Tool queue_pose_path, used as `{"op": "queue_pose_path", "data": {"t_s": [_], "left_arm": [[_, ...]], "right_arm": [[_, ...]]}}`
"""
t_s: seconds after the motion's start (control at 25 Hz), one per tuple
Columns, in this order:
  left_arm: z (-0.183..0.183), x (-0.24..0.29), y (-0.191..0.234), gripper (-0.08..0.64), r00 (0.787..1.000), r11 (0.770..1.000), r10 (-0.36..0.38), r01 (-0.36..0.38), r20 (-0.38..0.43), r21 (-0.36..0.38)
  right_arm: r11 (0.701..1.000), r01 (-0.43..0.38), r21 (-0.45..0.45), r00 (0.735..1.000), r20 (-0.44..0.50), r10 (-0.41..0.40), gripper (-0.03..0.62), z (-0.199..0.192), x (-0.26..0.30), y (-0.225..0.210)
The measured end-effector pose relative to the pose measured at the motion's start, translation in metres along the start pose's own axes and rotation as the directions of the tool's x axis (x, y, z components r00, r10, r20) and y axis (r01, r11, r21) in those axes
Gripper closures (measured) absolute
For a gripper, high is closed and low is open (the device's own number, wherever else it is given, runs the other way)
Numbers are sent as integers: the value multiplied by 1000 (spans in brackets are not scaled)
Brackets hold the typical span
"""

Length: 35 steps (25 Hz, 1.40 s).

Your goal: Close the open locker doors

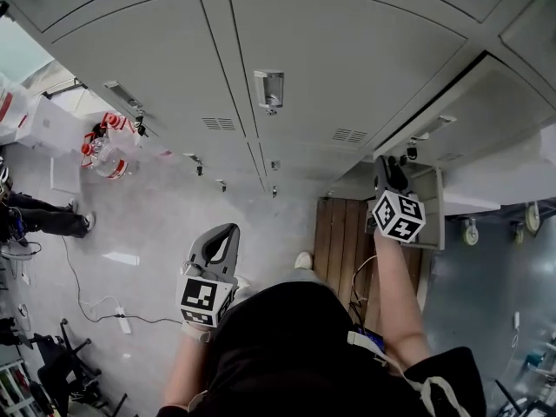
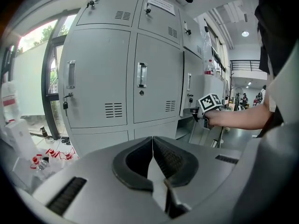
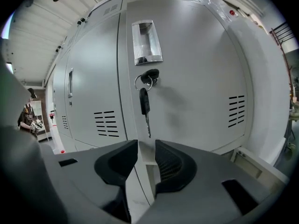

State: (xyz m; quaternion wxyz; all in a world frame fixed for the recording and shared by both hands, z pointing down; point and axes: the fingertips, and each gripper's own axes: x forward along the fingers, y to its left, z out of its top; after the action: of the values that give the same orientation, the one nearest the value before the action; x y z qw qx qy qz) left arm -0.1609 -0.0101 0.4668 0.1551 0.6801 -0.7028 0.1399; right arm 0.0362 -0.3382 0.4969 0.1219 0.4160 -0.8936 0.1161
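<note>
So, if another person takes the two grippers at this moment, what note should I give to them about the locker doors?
Left gripper: jaws together, nothing in them.
Right gripper: jaws set on the free edge of the ajar door; they look closed on it. A key hangs from it.
Done: the doors to its left are shut.
Left: swing this door fully shut and let go. Then check the rest of the row for any other open door.
</note>
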Motion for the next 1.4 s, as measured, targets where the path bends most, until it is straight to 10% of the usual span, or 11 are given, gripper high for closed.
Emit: {"op": "queue_pose_path", "data": {"t_s": [0.72, 1.4], "left_arm": [[2, 8, -17, 538, 1000, 1000, -10, 10, -4, -3], [19, 58, -109, 538, 940, 932, -337, 340, -43, 123]], "right_arm": [[1000, -10, 22, 1000, 6, 10, 454, 3, -6, -15], [926, 358, 121, 934, -23, -358, 454, -53, -171, -150]]}}
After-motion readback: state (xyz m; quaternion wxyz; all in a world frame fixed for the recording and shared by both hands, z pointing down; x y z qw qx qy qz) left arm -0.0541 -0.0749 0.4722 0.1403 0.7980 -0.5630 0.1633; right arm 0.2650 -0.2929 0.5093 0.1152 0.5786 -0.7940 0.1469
